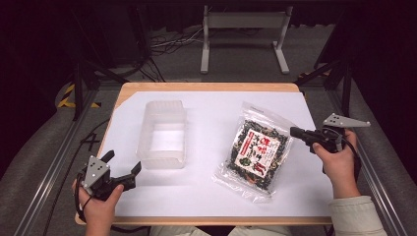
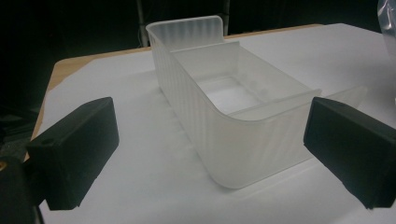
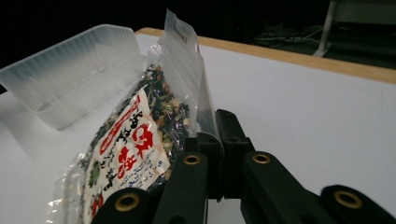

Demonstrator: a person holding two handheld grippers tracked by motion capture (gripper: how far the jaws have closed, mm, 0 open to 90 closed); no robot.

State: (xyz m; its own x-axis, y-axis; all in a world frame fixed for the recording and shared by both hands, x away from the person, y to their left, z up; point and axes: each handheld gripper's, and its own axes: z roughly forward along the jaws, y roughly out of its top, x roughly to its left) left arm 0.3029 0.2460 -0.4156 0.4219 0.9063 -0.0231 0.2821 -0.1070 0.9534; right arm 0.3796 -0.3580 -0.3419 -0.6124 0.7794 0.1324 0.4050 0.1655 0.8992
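Note:
A clear bag of dried greens with a red and white label (image 1: 258,147) (image 3: 135,140) lies tilted on the white table sheet (image 1: 206,182), its right edge lifted. My right gripper (image 1: 294,132) (image 3: 215,122) is shut on that edge, pinching the clear plastic between its black jaws. A frosted plastic bin (image 1: 163,132) (image 2: 233,107) stands open and hollow at the left middle of the sheet; it also shows at the far left of the right gripper view (image 3: 65,79). My left gripper (image 1: 122,164) (image 2: 210,144) sits at the table's front left, open, its jaws wide on either side of the bin's near corner without touching it.
A wooden table edge (image 1: 206,87) frames the sheet at the back. Beyond it stand a white metal frame (image 1: 243,34) and cables on the floor (image 1: 167,44). Metal rails (image 1: 54,162) run along both sides of the table.

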